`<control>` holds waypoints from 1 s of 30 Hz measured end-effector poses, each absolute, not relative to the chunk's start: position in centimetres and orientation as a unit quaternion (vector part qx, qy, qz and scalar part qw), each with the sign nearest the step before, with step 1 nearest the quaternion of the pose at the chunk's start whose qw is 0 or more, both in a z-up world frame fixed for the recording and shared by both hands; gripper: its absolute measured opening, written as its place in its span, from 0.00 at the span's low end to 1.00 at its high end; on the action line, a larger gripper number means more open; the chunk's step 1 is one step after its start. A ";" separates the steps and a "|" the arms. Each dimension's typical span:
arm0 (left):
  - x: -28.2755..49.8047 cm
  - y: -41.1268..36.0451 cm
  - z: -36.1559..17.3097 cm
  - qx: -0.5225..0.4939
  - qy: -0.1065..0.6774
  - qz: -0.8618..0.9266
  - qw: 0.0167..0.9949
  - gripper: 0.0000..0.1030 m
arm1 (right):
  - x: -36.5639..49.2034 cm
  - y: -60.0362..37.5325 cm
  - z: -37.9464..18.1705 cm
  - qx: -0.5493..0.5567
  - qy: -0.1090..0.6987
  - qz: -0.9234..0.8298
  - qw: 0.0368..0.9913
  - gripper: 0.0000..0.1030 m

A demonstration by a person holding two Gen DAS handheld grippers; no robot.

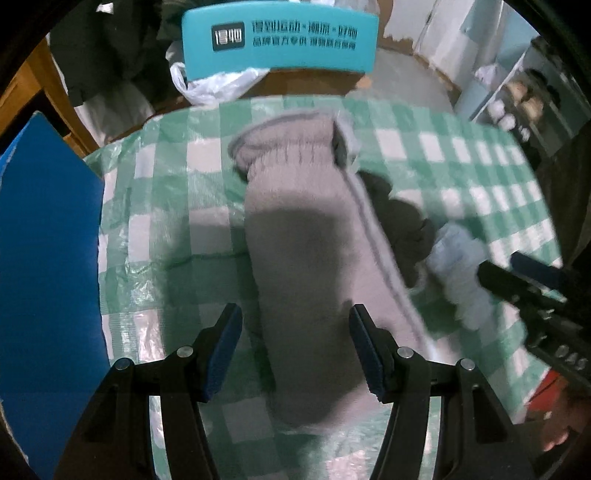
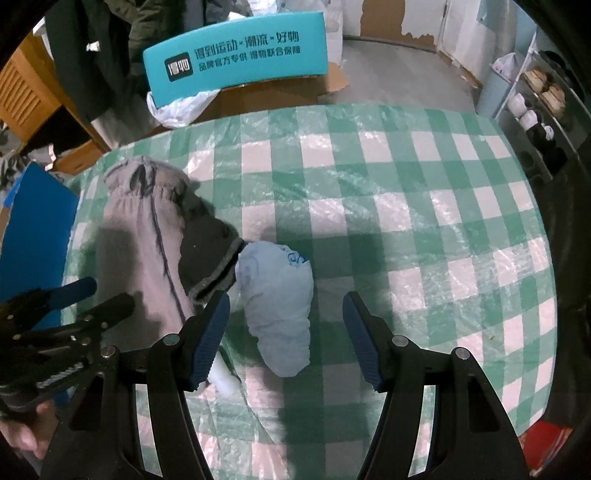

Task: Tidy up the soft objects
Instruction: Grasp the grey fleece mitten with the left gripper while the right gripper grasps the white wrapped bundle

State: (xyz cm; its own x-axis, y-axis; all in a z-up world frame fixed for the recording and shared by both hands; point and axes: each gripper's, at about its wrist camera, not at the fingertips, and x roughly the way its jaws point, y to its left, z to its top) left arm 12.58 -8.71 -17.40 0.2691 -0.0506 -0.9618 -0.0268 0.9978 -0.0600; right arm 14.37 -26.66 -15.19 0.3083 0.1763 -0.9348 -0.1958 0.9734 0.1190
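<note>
On the bench, draped in green-and-white checked plastic, we see three soft things lying close together; the grey garment is a long roll whose axis runs away from us toward the far edge, its gathered elastic end pointing at the teal sign; a dark knit piece lies against its right side, touching it; just right of that sits the pale blue bundle, shorter, its length also running near to far; our left tool stands wide, its fingers either side of the grey roll's near end, gripping nothing; our right tool stands wide too, straddling the blue bundle's near end; a blue board stands at the bench's left edge.
</note>
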 end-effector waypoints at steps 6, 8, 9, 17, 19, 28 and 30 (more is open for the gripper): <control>12.4 -8.3 -18.1 -0.013 0.604 -0.007 0.797 0.68 | 14.5 -26.5 -15.4 -0.014 0.578 0.113 0.808 0.62; 12.4 -8.2 -18.1 -0.010 0.603 -0.007 0.797 0.69 | 14.5 -26.3 -15.4 -0.016 0.577 0.113 0.808 0.62; 12.4 -8.1 -18.1 -0.006 0.603 -0.004 0.798 0.69 | 14.6 -26.2 -15.4 -0.017 0.577 0.114 0.808 0.62; 11.6 -6.5 -17.9 0.012 0.604 0.010 0.797 0.69 | 14.6 -26.1 -15.4 -0.019 0.579 0.112 0.807 0.62; 11.4 -5.6 -17.6 0.002 0.609 0.017 0.793 0.69 | 14.6 -26.1 -15.4 -0.020 0.579 0.112 0.807 0.62; 11.4 -4.2 -15.9 -0.087 0.598 0.008 0.797 0.69 | 14.7 -25.3 -16.7 -0.027 0.589 0.119 0.799 0.62; 11.5 -4.6 -15.8 -0.090 0.597 0.001 0.797 0.69 | 14.8 -25.0 -17.4 -0.033 0.593 0.122 0.795 0.62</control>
State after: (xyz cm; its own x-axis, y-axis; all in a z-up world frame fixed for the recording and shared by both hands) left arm 11.51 -4.55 -15.78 0.2882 -0.1062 -0.9517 -0.1095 0.9837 -0.1429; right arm 14.80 -25.02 -17.35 0.2676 0.1551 -0.9510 -0.2325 0.9682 0.0925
